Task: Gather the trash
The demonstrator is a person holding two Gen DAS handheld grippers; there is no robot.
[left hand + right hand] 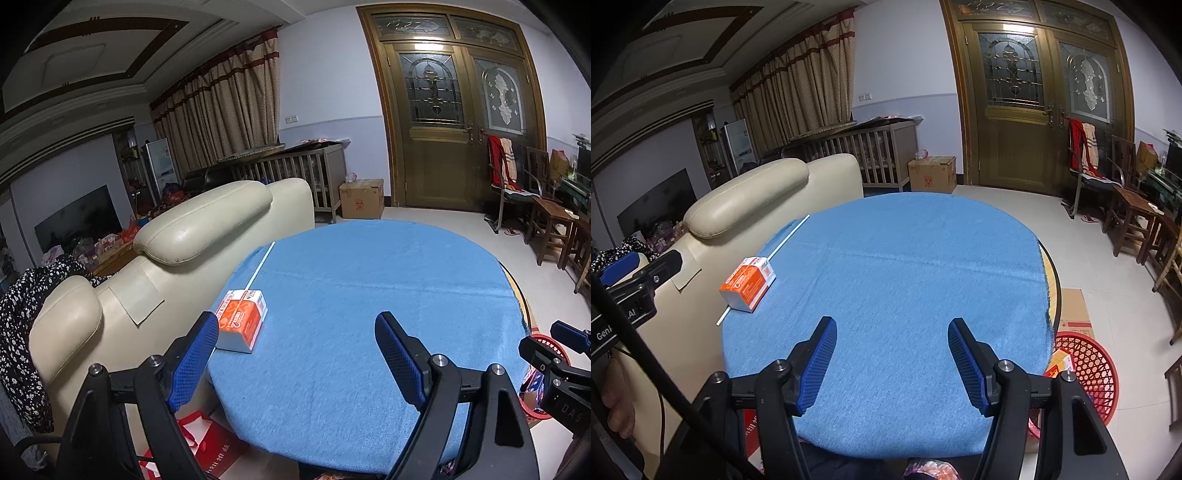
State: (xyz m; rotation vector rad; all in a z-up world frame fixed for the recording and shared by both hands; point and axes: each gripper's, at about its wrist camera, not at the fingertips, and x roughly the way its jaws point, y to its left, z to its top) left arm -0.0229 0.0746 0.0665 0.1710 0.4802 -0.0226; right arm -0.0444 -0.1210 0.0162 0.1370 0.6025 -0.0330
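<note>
The left gripper fills the bottom of its view, jaws wide apart with nothing between them; the right gripper sits likewise at the bottom of its own view, jaws apart and empty.

Both hang over a round table covered by a blue cloth. A cream leather sofa stands at the left of the frame, a wooden double door with leaded glass at the upper right, striped curtains at upper centre, and a cardboard box on the tiled floor.

The orange-and-white carton bears print too small to read.

It lies at the table's left edge, just beyond the left gripper's left finger, on a thin white stick. A red basket sits on the floor at lower right.
</note>
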